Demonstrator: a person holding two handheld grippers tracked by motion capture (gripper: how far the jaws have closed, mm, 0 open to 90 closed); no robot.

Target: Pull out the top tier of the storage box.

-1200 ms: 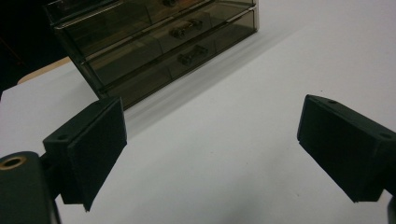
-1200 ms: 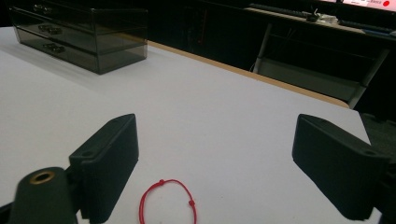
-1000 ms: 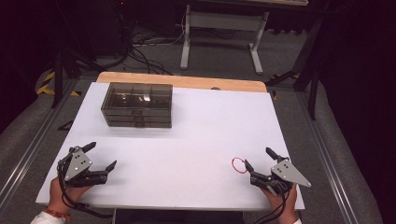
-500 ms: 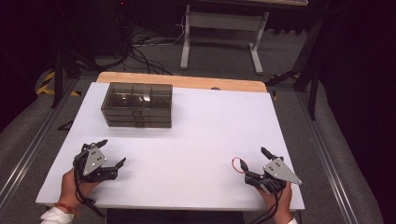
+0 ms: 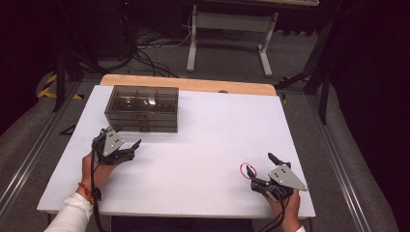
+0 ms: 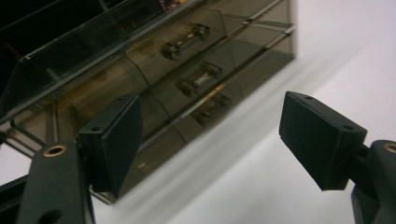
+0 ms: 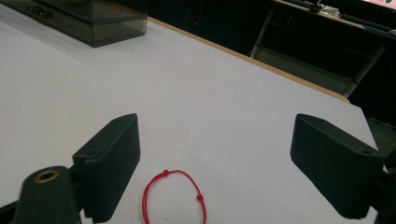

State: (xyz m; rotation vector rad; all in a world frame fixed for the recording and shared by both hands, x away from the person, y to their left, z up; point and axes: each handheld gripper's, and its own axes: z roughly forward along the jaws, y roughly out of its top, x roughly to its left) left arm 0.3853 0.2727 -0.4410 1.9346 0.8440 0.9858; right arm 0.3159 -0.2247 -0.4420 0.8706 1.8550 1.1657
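- High view: my left gripper (image 5: 126,136) sat just short of the smoky drawer box (image 5: 142,107), which lay at about twelve to one o'clock from it, near but not touching. My right gripper (image 5: 258,165) rested toward the near right corner of the white table (image 5: 203,145), well apart from the box.
- The box stood with its long axis running nine to three across the table, its drawer fronts facing me. Of my two hands the left was plainly the nearer to it, so I judged the box to be the left hand's job.
- Left gripper view: my jaws stood wide apart with nothing between them. They had just been closing a little, yet the pads (image 6: 119,142) pressed on nothing, so I had hold of nothing. The stacked drawers with their small pulls (image 6: 201,79) filled the space from ten to one o'clock ahead of the jaws, tilted in the frame because my hand was rolled.
- Right gripper view: these jaws were also spread wide and empty. A thin red string loop (image 7: 175,196) lay flat on the table at six o'clock between them, just ahead of the pads, untouched. In the high view the same red string loop (image 5: 245,168) sat at ten o'clock, beside the left jaw tip.
- My reading was that the next move turned on squaring the left jaws to a drawer pull: the pulls ran along the box's long axis, so my wrist needed levelling before the pads could close on one.
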